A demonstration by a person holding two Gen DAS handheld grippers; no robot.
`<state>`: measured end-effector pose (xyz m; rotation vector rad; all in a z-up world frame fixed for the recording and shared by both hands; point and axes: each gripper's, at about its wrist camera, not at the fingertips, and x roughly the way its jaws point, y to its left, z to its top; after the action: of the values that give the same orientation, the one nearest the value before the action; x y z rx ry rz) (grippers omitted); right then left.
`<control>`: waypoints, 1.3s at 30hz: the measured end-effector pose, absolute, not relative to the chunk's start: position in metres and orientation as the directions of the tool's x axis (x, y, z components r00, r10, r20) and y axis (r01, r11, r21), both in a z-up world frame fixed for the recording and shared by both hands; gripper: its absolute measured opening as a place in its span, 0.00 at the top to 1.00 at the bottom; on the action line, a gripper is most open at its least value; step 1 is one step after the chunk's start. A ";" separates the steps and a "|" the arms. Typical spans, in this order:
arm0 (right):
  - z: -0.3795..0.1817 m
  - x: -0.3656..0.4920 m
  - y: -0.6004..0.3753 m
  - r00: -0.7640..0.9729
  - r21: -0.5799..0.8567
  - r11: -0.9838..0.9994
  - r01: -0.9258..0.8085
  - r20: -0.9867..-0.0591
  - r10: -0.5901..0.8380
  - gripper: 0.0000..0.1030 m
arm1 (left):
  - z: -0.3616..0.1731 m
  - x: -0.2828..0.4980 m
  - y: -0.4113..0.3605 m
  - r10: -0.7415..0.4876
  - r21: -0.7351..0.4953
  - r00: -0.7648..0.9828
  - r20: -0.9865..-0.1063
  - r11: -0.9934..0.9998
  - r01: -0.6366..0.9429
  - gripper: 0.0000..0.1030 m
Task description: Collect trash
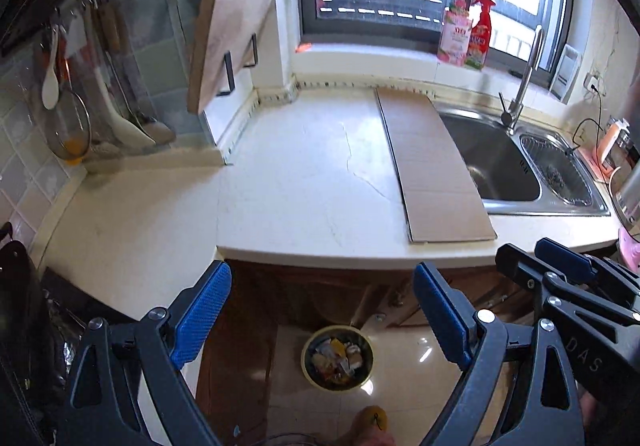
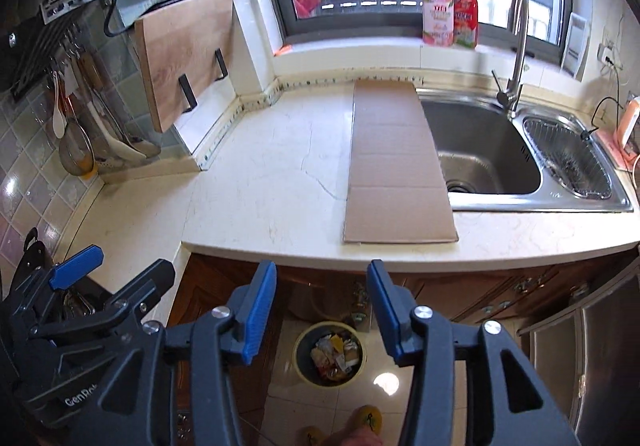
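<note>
Both claws held above the floor in front of the counter (image 2: 272, 182), pointing steeply down. Left claw (image 1: 322, 316) spread wide, nothing between its blue pads. Right claw (image 2: 322, 310) also spread, though less wide, with nothing between the pads either; no earlier picture to compare.

Down on the glossy tile floor, directly below and between the fingers in both views, a round yellow-rimmed trash bin (image 2: 329, 359), filled with wrappers and scraps in mixed colours; single pieces too small to name with certainty. Just in front of the bin, at the lower edge, a yellow slipper (image 2: 369, 419) of the person.

On the counter, a long flat strip of cardboard (image 2: 396, 166) lying from the back wall to the front edge, its right side overlapping the rim of the steel sink (image 2: 488, 150). Rest of the pale counter bare, with a thin crack line. On the window sill behind, a pink bottle (image 2: 438, 16) and a red spray bottle (image 2: 466, 8) side by side, touching or nearly so. At left, a wooden cutting board (image 2: 184, 58) standing tilted in a black rack, and utensils hanging on the tiled wall.
</note>
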<state>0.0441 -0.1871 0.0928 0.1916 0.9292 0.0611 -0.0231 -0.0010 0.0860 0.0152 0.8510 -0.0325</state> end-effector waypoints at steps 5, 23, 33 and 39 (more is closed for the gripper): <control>0.106 0.040 -0.189 0.640 0.180 0.983 0.028 -0.759 0.121 0.50 | 0.098 -0.024 0.002 -0.015 -0.004 0.688 -0.726 1.000 0.017 0.12; 0.126 0.040 -0.178 0.679 0.167 0.986 0.005 -0.724 0.120 0.50 | 0.110 -0.023 0.007 0.005 -0.006 0.719 -0.695 1.000 -0.013 0.12; 0.127 0.041 -0.178 0.681 0.164 0.986 0.008 -0.724 0.115 0.50 | 0.110 -0.021 0.010 0.014 -0.001 0.716 -0.698 1.000 -0.021 0.12; 0.127 0.040 -0.177 0.681 0.163 0.987 0.007 -0.723 0.115 0.50 | 0.110 -0.018 0.016 0.011 -0.002 0.709 -0.705 1.000 -0.018 0.12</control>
<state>0.0403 -0.1771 0.1267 0.1574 0.8204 0.0606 -0.0179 0.0156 0.1103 -0.0091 0.7821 0.0163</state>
